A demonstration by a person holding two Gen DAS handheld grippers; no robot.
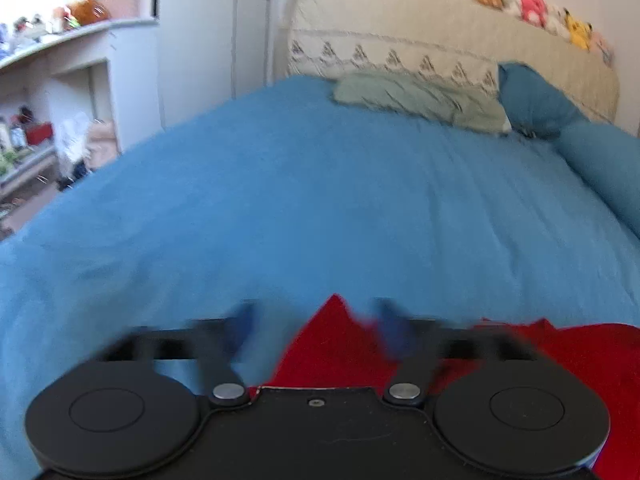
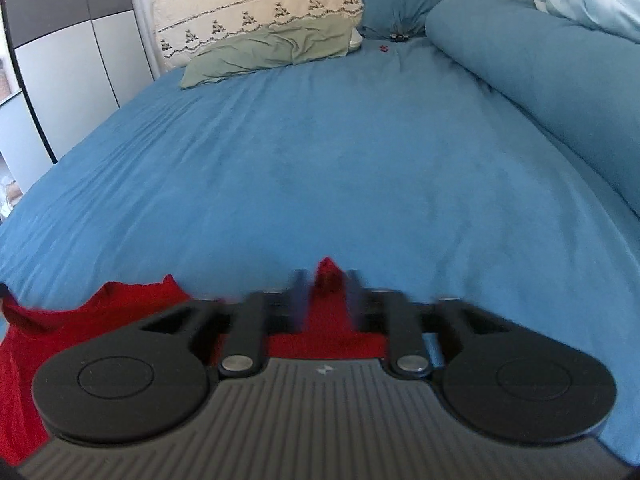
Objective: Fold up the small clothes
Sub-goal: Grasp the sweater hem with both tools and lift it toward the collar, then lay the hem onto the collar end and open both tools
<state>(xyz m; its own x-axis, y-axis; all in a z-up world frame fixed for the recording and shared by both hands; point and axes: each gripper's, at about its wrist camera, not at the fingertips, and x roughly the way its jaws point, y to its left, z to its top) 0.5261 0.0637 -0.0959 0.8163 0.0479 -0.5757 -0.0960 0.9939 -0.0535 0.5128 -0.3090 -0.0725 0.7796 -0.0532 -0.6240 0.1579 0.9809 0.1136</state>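
Observation:
A red garment lies low on the blue bed cover, close under both cameras. In the left wrist view one pointed corner of it rises between the blurred fingers of my left gripper, whose jaws stand wide apart and do not press on it. In the right wrist view the same red garment spreads to the left. Another peaked corner stands between the blurred fingers of my right gripper. Its jaws are apart with a narrow gap on each side of the cloth. Most of the garment is hidden under the gripper bodies.
A green pillow and a blue pillow lie at the cream headboard cover. A rolled blue duvet runs along the right side. Plush toys line the headboard. Shelves and a wardrobe stand left of the bed.

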